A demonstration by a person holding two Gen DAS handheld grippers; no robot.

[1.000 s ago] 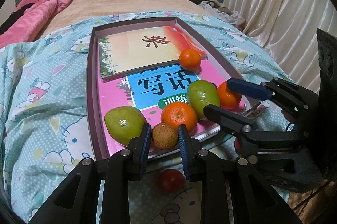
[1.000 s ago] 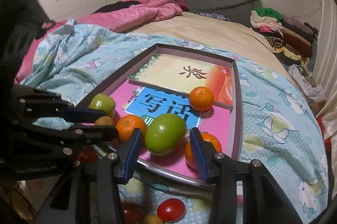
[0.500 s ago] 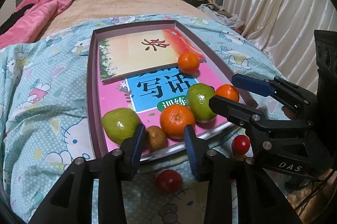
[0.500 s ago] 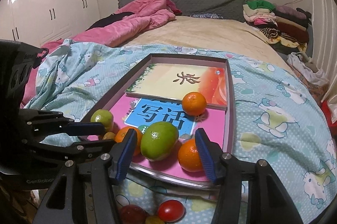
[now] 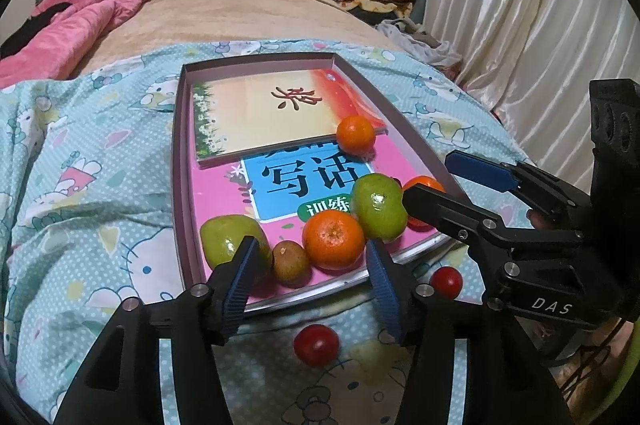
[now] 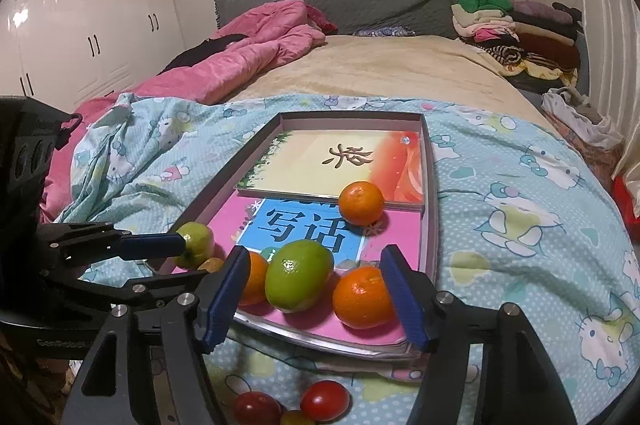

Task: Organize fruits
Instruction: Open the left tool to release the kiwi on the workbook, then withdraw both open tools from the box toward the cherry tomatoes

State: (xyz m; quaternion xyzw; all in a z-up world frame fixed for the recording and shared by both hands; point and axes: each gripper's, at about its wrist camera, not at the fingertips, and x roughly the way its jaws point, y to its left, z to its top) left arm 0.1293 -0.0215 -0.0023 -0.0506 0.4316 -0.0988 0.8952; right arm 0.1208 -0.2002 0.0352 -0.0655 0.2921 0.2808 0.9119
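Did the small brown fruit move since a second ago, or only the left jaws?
No. The brown fruit stays at the tray front edge; the left gripper jaws have just been opening and no longer pinch it.

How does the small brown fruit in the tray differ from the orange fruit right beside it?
The small brown fruit is dull brown; the orange fruit is bright orange and shiny. The brown fruit is clearly smaller than the orange fruit. The orange fruit shows a dimpled stem mark on top; the brown fruit looks plain. Both are roundish and sit side by side at the near end of the tray on the pink book.
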